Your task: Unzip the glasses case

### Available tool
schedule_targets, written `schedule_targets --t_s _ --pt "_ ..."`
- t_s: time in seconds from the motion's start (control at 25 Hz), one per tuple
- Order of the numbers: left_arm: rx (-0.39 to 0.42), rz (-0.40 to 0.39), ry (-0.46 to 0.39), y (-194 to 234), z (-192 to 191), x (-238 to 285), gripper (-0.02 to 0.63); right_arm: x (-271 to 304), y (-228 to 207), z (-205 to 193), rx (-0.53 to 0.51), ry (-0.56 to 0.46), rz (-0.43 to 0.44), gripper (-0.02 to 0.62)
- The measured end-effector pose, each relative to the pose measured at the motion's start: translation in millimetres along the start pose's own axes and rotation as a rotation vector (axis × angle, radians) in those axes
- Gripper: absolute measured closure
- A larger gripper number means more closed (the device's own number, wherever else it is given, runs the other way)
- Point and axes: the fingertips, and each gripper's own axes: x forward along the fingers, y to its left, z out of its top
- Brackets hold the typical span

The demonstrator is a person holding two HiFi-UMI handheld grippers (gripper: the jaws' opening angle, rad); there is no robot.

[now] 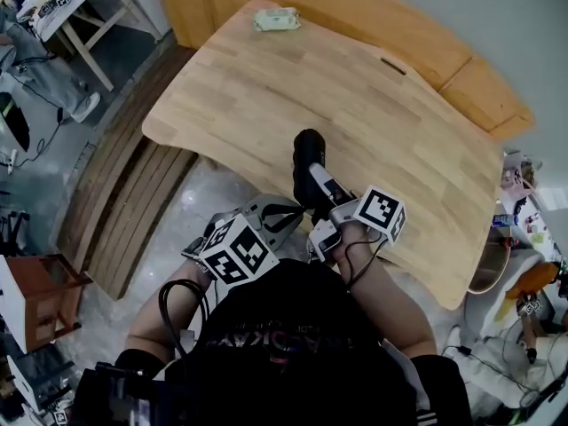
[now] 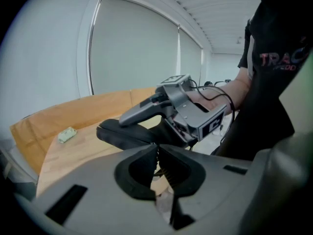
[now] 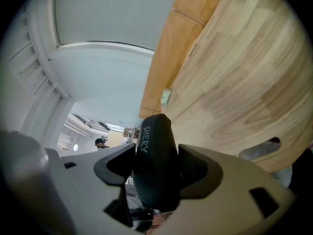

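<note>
The black glasses case [image 1: 308, 156] is held over the near edge of the wooden table [image 1: 373, 105]. My right gripper [image 1: 321, 187] is shut on it. In the right gripper view the case [image 3: 152, 141], printed with pale letters, fills the gap between both pads. My left gripper [image 1: 295, 213] comes in from the left, just beside the case's near end. In the left gripper view its jaws [image 2: 157, 156] are shut just below the case [image 2: 122, 133]. Whether they pinch a zipper pull is hidden.
A small pale green packet [image 1: 277, 19] lies at the table's far edge, and a thin dark item [image 1: 393, 66] lies further right. Wooden slats [image 1: 133, 193] lie on the floor to the left. A brown stool [image 1: 35, 295] and clutter flank the person.
</note>
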Motion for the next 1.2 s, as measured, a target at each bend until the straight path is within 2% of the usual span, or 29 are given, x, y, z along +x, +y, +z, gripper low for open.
schedule_targets --t_s 0.12,0.28,0.56,0.72,0.84,0.96,1.04,1.08,1.2 --pt "-0.026 -0.029 0.015 -7 -7 4 0.586 5 9 -3 -0.017 0.005 0.014 0.307" --pt "-0.014 -0.04 0.035 -9 -12 5 0.586 7 14 -10 -0.038 0.025 0.021 0.307" --pt "-0.065 -0.047 0.008 -10 -14 5 0.586 6 12 -13 -0.039 0.034 0.024 0.307" --pt "-0.096 -0.023 -0.034 -6 -12 1 0.586 3 11 -9 -0.038 0.016 0.032 0.306" --pt "-0.181 0.015 -0.112 5 -8 -7 0.586 -3 6 1 -0.052 -0.01 0.026 0.305" --pt "-0.343 0.036 -0.195 20 -12 -18 0.586 -13 -4 15 -0.09 -0.025 0.016 0.305" --pt "-0.457 0.005 -0.234 23 -19 -23 0.586 -17 -10 26 -0.149 -0.018 0.022 0.305" --pt "-0.504 -0.022 -0.252 21 -20 -25 0.588 -19 -14 33 -0.215 -0.006 0.02 0.305" --pt "-0.606 -0.103 -0.306 7 -18 -23 0.594 -26 -35 60 -0.558 0.08 -0.029 0.304"
